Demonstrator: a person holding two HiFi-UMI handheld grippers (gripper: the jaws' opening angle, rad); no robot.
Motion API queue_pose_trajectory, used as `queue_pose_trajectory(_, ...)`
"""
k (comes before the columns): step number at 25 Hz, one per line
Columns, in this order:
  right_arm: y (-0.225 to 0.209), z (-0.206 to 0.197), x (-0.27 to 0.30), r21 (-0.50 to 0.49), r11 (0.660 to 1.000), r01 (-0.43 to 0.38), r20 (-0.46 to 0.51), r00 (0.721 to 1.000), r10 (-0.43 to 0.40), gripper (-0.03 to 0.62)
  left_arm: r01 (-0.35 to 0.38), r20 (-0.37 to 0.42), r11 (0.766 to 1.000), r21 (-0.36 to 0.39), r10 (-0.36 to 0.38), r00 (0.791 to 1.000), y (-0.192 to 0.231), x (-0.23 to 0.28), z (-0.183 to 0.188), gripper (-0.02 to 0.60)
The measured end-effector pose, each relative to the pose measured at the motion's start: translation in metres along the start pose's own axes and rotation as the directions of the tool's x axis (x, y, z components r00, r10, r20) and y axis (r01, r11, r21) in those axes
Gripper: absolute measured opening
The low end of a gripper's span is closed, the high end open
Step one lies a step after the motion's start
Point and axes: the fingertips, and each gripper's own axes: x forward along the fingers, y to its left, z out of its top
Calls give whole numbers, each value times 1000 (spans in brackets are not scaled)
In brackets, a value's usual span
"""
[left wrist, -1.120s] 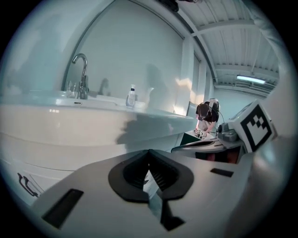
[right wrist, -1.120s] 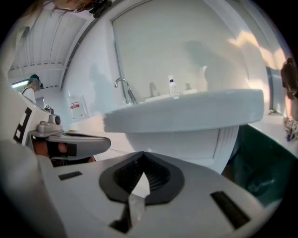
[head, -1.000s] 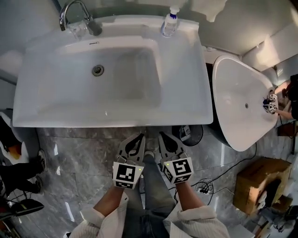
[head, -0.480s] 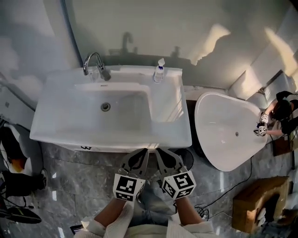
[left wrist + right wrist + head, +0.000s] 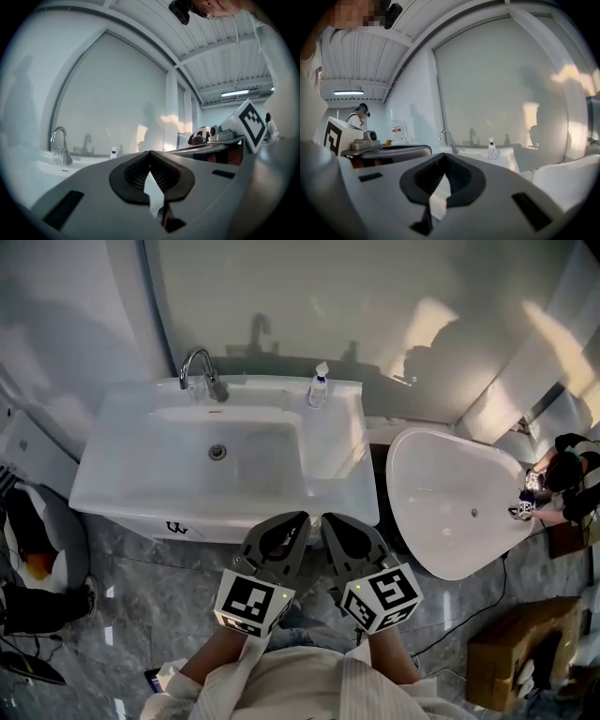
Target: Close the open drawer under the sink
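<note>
We stand on a grey marble floor (image 5: 131, 615) facing a white rectangular sink counter (image 5: 112, 479). Its basin is empty down to the drain. To the right is a white oval bathtub (image 5: 445, 488), also empty. The white drawer front (image 5: 202, 529) shows only as a narrow strip beneath the counter's front edge, and from above we cannot tell how far it stands out. Its long axis runs left to right along the counter.

The drawer lies ahead of and below both tools. The left gripper (image 5: 292, 519) is the nearer to the strip we can see, and the right gripper (image 5: 328, 519) is just beside it. In their own views the left gripper (image 5: 150, 153) and right gripper (image 5: 443, 157) each have their jaws together at the tips, with nothing between them. We judge that either must drop lower before pushing.

On the counter's back edge stand a curved chrome faucet (image 5: 199, 371) and a small clear spray bottle (image 5: 319, 388).
</note>
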Motion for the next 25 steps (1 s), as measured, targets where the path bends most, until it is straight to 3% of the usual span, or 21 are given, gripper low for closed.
queue_pose_trajectory(10, 19, 24, -18, 23, 998, -61, 32, 998, 60, 9, 18, 13, 1000, 3, -18, 1000, -15, -16, 21, 15)
queue_pose_trajectory(16, 22, 17, -18, 6, 999, -47, 15, 999, 47, 9, 33, 6, 999, 36, -33, 999, -18, -19, 24, 15)
queue_pose_trajectory(25, 22, 9, -20, 24, 999, -28, -1, 1000, 28, 9, 44, -5, 999, 28, -44, 999, -20, -16, 18, 15)
